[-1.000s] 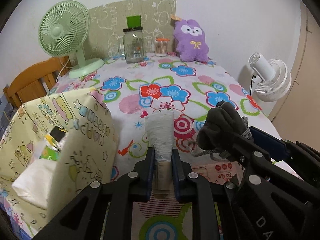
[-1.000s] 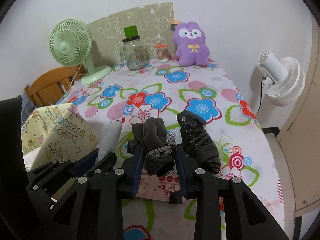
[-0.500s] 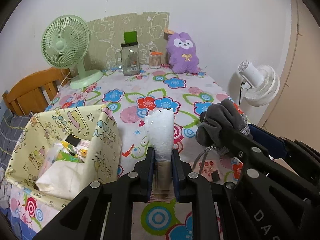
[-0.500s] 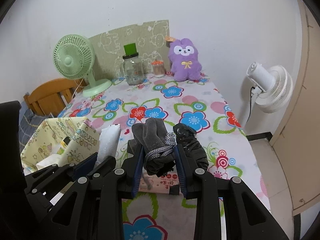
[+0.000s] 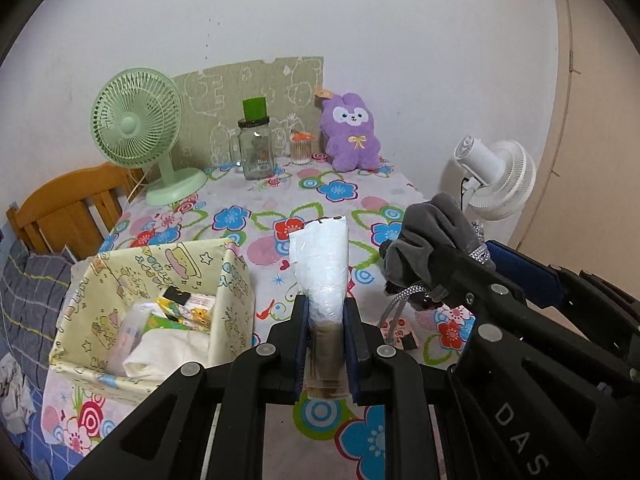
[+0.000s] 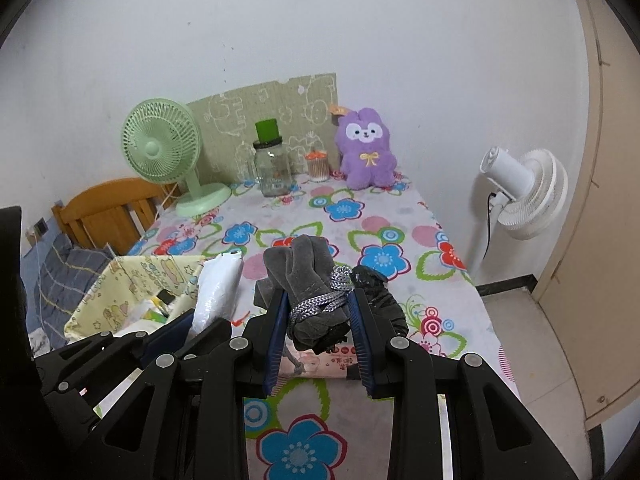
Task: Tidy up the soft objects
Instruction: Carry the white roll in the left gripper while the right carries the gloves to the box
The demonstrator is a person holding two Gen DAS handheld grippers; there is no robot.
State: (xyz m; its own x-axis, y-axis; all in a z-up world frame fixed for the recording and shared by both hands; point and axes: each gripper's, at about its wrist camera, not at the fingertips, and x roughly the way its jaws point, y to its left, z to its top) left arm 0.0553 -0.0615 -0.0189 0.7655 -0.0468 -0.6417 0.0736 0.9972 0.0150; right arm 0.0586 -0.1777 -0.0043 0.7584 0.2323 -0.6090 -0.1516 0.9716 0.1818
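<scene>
My left gripper [image 5: 326, 312] is shut on a white plastic-wrapped roll [image 5: 322, 264] and holds it above the floral table, just right of the yellow cartoon-print fabric box [image 5: 236, 280]. The roll also shows in the right wrist view [image 6: 218, 292]. My right gripper [image 6: 318, 312] is shut on a grey glove bundle [image 6: 304, 276] tied with silver cord, held above the table. The bundle shows in the left wrist view [image 5: 432, 240]. A black crumpled bag [image 6: 380, 300] and a pink tissue pack [image 6: 324, 362] lie under the right gripper. The box holds tissue packs and white cloth [image 5: 160, 348].
At the table's far end stand a green fan [image 5: 140, 132], a glass jar [image 5: 256, 152], a cotton-swab jar [image 5: 300, 152] and a purple plush bunny [image 5: 352, 136]. A white floor fan [image 6: 524, 192] stands right of the table. A wooden chair [image 5: 68, 208] is at the left.
Both grippers have risen and pulled back from the table with their loads still held. More of the fabric box's inside now shows.
</scene>
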